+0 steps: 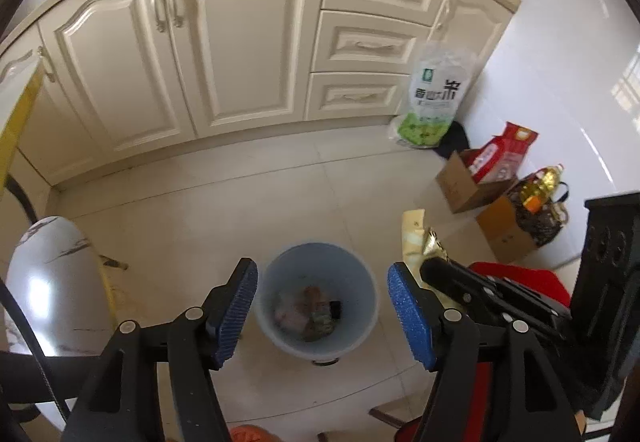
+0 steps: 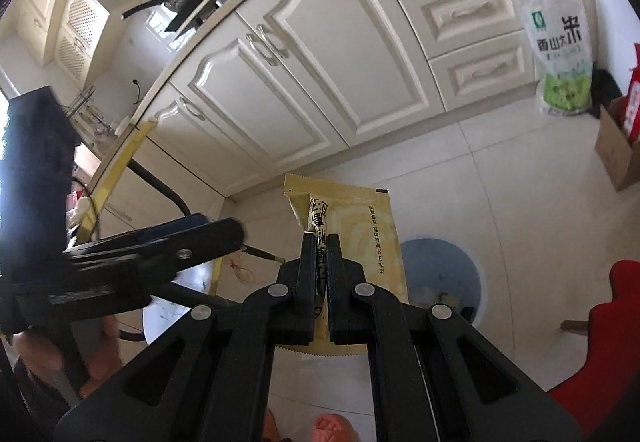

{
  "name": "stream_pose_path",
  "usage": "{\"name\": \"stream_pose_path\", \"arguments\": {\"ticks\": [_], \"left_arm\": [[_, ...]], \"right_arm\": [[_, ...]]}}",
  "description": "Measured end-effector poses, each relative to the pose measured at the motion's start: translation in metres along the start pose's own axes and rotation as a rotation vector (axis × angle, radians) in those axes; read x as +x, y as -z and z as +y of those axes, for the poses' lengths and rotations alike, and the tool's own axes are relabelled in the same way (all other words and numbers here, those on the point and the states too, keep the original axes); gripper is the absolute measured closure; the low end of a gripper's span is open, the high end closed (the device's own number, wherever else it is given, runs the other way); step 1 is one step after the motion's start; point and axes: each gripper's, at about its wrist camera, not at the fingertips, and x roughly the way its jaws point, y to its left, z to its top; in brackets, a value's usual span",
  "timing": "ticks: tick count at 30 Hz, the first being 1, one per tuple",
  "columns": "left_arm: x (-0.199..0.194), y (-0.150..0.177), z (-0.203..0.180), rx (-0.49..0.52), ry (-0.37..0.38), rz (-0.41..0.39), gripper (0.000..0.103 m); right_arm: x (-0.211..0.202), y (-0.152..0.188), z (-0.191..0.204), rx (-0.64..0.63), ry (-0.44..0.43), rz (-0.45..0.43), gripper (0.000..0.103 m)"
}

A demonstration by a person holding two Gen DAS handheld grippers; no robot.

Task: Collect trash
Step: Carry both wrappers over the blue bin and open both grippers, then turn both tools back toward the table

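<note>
Right tool (image 2: 321, 238) clamps a yellow wrapper (image 2: 360, 226) beside the blue bin (image 1: 318, 302); left tool (image 1: 322, 306) gapes empty; dropping remains.

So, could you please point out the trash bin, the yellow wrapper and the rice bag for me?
trash bin (image 1: 362, 284), left wrist view, on its inner right wall.
yellow wrapper (image 2: 362, 219), right wrist view, on its flat printed face.
rice bag (image 1: 436, 89), left wrist view, on its printed front.
</note>
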Motion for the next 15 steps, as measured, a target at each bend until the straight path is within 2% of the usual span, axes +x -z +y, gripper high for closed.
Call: {"name": "stream_pose_path", "arguments": {"ticks": [5,6,9,12,15], "left_arm": [[-0.017,0.011,-0.004,-0.007,-0.024,0.000,0.039],[-0.023,0.014,-0.006,-0.009,-0.019,-0.009,0.039],[-0.049,0.019,-0.007,0.001,-0.009,-0.040,0.039],[-0.080,0.032,-0.007,0.014,0.021,-0.073,0.039],[-0.117,0.047,-0.009,0.036,0.021,-0.127,0.038]], "right_arm": [[0.009,0.000,0.011,-0.008,0.032,0.004,0.084],[0.006,0.001,0.013,-0.011,0.045,0.000,0.077],[-0.010,0.002,0.023,-0.018,0.053,-0.019,0.073],[-0.037,0.003,0.037,-0.029,0.074,-0.056,0.061],[-0.066,0.004,0.058,-0.051,0.080,-0.095,0.054]]}}
